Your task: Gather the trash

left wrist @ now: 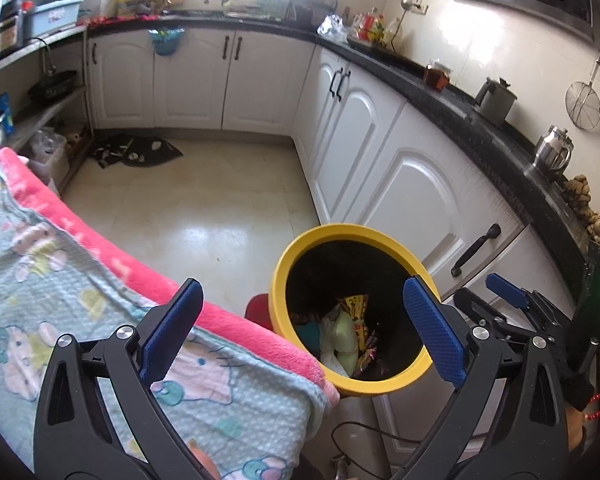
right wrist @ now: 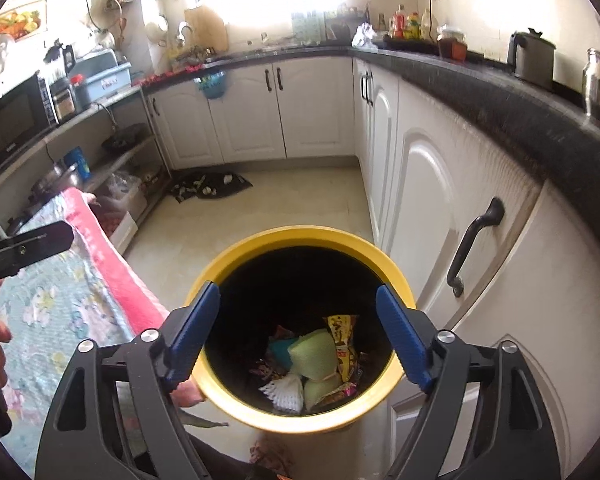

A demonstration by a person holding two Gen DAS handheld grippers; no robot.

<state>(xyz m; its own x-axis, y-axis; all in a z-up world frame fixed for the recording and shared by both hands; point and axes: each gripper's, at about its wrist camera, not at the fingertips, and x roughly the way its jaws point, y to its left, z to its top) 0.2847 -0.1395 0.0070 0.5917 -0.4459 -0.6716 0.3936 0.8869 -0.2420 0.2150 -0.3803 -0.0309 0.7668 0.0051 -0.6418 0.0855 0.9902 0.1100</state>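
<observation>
Taking the round yellow plastic bin with the black inside (right wrist: 300,240) as the landmark and going from its left to its right: a table draped in a pale blue cartoon-print blanket with a pink fleece edge (left wrist: 100,280) lies just to its left, the pink edge touching or nearly touching the bin wall.

The left gripper (left wrist: 300,328) hangs above that seam, its blue-padded jaws spread wide and empty, one pad over the blanket, the other over the bin mouth. The right gripper (right wrist: 298,340) is centred over the opening, jaws also well apart with nothing between them.

The collected trash sits at the bottom of the bin: a green sponge (right wrist: 314,354), a yellow snack wrapper (right wrist: 342,336) and a white crumpled paper piece (right wrist: 284,390). Right of the bin stand the white cabinet doors with black handles (right wrist: 476,240).

Risks, as I judge them:
- A low swing of the left gripper back to the table could snag the blanket edge and drag it.
- Either gripper could clip the rim and tip the light bin toward the cabinets.
- The two grippers are close and could knock together.
</observation>
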